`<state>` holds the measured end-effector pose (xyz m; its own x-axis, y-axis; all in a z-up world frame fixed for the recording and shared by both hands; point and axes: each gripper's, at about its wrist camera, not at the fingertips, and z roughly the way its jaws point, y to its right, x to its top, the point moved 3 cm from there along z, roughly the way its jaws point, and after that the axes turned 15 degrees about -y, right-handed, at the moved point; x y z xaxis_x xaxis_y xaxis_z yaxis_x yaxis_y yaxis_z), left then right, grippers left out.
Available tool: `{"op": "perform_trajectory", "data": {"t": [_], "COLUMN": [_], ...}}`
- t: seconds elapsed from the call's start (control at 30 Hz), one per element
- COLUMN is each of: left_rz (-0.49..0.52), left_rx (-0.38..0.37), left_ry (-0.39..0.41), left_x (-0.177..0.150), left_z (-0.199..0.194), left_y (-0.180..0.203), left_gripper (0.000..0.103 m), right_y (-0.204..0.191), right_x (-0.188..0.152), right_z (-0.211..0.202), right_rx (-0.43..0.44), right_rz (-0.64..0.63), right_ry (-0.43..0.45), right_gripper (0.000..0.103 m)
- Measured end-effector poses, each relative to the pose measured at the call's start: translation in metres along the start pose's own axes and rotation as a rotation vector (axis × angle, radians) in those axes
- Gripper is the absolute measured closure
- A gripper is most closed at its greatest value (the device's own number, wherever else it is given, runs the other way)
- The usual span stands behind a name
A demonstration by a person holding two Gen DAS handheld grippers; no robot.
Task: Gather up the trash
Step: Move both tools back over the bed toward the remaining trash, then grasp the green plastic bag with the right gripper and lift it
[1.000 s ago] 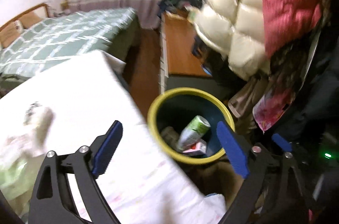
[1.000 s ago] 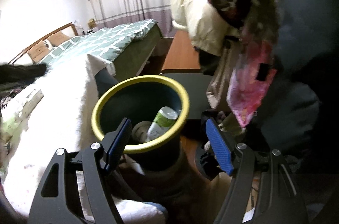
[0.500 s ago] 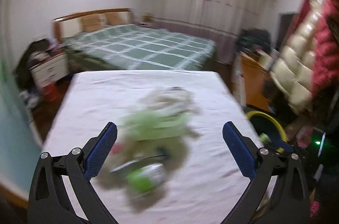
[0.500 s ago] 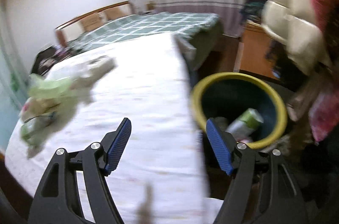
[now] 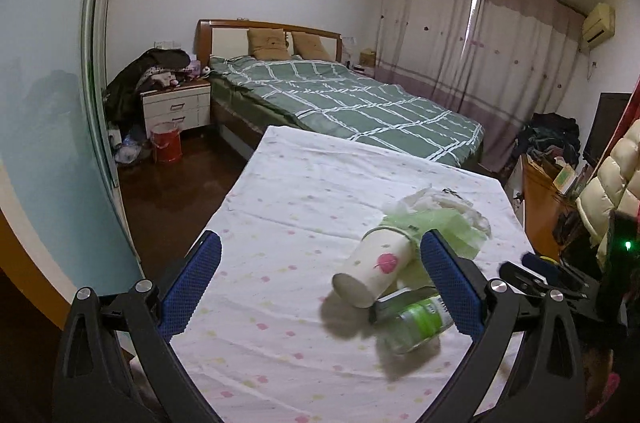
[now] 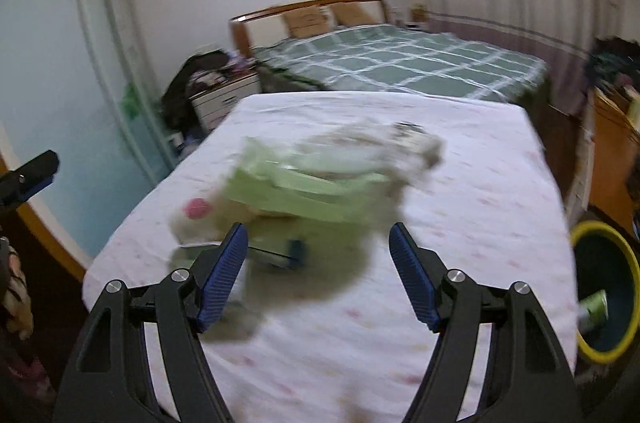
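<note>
A pile of trash lies on the white-sheeted table: a white paper cup on its side, a green-labelled plastic bottle, a light green bag and crumpled white tissue. My left gripper is open and empty, with the cup and bottle by its right finger. My right gripper is open and empty just before the blurred pile. The yellow-rimmed bin with a green can inside stands at the table's right edge.
A bed with a green checked cover stands behind the table. A nightstand heaped with clothes and a red bucket are at the left. A wooden dresser and hanging jackets are at the right.
Both grippers have swung left, away from the bin, and now face the trash pile on the table. Both have stayed open and empty.
</note>
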<state>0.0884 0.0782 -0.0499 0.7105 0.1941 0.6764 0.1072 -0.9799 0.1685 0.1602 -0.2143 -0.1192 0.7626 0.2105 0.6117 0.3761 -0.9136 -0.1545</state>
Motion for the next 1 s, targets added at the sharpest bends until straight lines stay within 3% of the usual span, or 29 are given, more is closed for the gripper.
{"op": "perform_trajectory", "data": {"t": [0.37,0.63,0.77,0.93,1.0], "left_rz": [-0.037,-0.027,-0.031,-0.025,-0.023], "left_rx": [0.004,-0.002,-0.004,-0.004,-0.004], "left_ry": [-0.030,-0.056,-0.058,-0.070,-0.068], "left_x": [-0.004,-0.006,-0.006,-0.007,-0.008], "left_z": [0.016,0.028,0.031,0.038,0.037], "left_y": [-0.014,-0.010,-0.010,-0.005,-0.006], "left_gripper": [0.005,0.005,0.005,0.005,0.005], "right_y": [-0.046,-0.049,-0.043,-0.043,-0.041], "right_x": [0.042,0.051,0.049,0.045,0.044], "right_z": [0.032,0.065,0.070,0.073,0.067], "right_rx": [-0.048,-0.086,-0.071,-0.072,-0.055], "right_rz": [-0.228,-0.321,-0.337,-0.365,-0.360], "right_ry": [-0.013,-0.069,-0.092,-0.106,-0.096], "right_gripper": [0.034,0.034,0.050,0.084,0.090]}}
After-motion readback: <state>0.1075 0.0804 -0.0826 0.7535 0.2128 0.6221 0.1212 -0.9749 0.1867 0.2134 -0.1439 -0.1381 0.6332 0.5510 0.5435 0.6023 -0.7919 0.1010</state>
